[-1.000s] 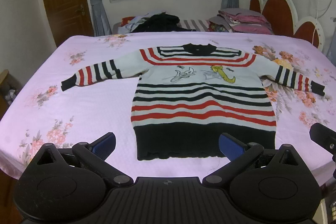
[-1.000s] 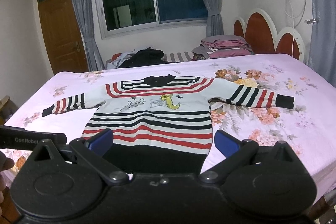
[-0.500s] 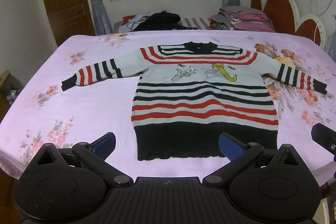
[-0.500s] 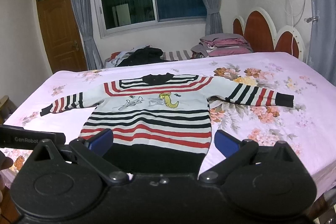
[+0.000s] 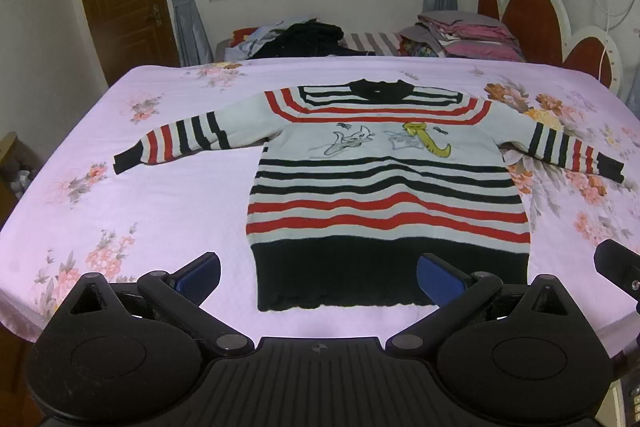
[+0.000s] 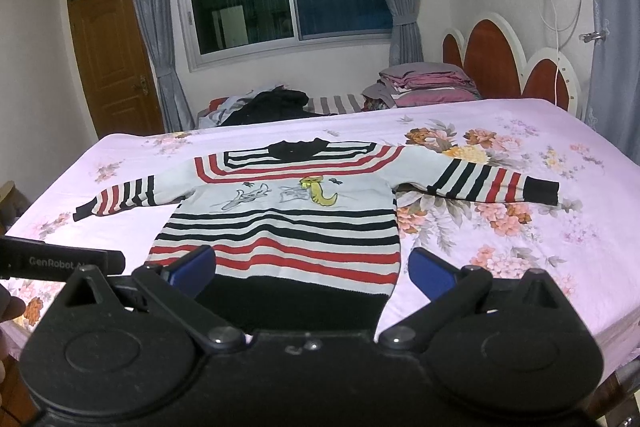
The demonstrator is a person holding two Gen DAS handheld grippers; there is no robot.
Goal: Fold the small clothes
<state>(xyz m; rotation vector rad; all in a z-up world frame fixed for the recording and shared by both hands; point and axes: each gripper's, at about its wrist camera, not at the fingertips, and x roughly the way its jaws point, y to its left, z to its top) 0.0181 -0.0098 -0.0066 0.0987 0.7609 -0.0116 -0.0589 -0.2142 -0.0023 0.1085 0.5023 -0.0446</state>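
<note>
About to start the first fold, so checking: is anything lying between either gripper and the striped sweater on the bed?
Nothing visible. The left gripper and right gripper are both open near the striped sweater, with only bare bedsheet between.

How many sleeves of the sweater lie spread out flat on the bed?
2. The left sleeve stretches out to the left of the sweater, the right sleeve to the right; both lie flat on the bed.
</note>
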